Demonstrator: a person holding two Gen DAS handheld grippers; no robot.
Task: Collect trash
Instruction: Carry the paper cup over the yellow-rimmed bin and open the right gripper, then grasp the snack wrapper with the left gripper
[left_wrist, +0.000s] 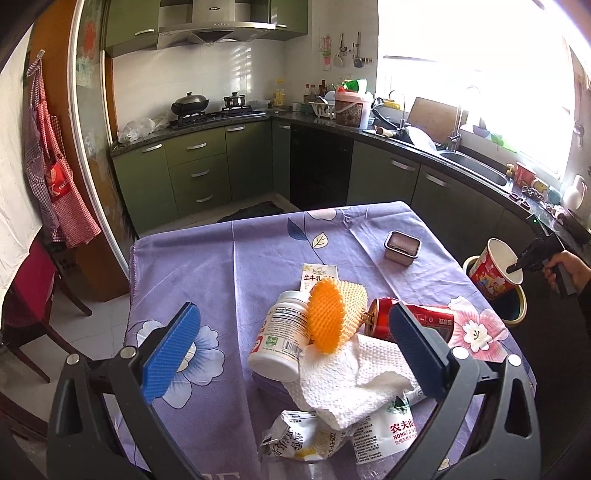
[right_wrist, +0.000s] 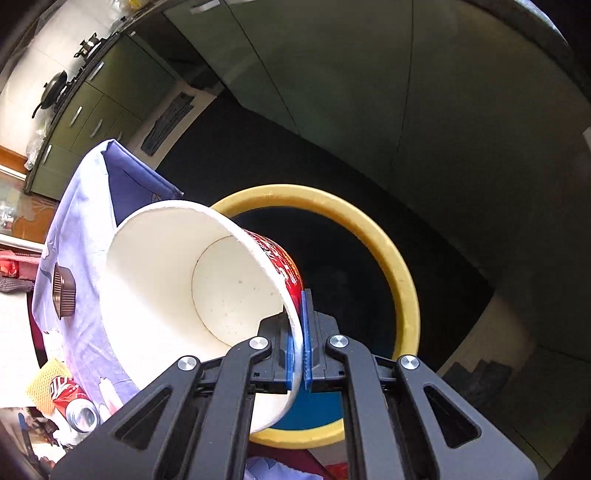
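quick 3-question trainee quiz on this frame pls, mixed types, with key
1. Multiple choice: where does the right gripper pinch the paper noodle cup?
A. on the rim wall
B. across the base
C. on a handle

2. True or false: the left gripper is clamped on the red soda can.

3. Fill in: the cup hangs over the mouth of the yellow-rimmed ____.

Key
1. A: one pad sits inside the wall and one outside.
2. False: its jaws are open, hovering above the white supplement bottle and paper towel.
3. trash bin, beside the purple floral tablecloth.
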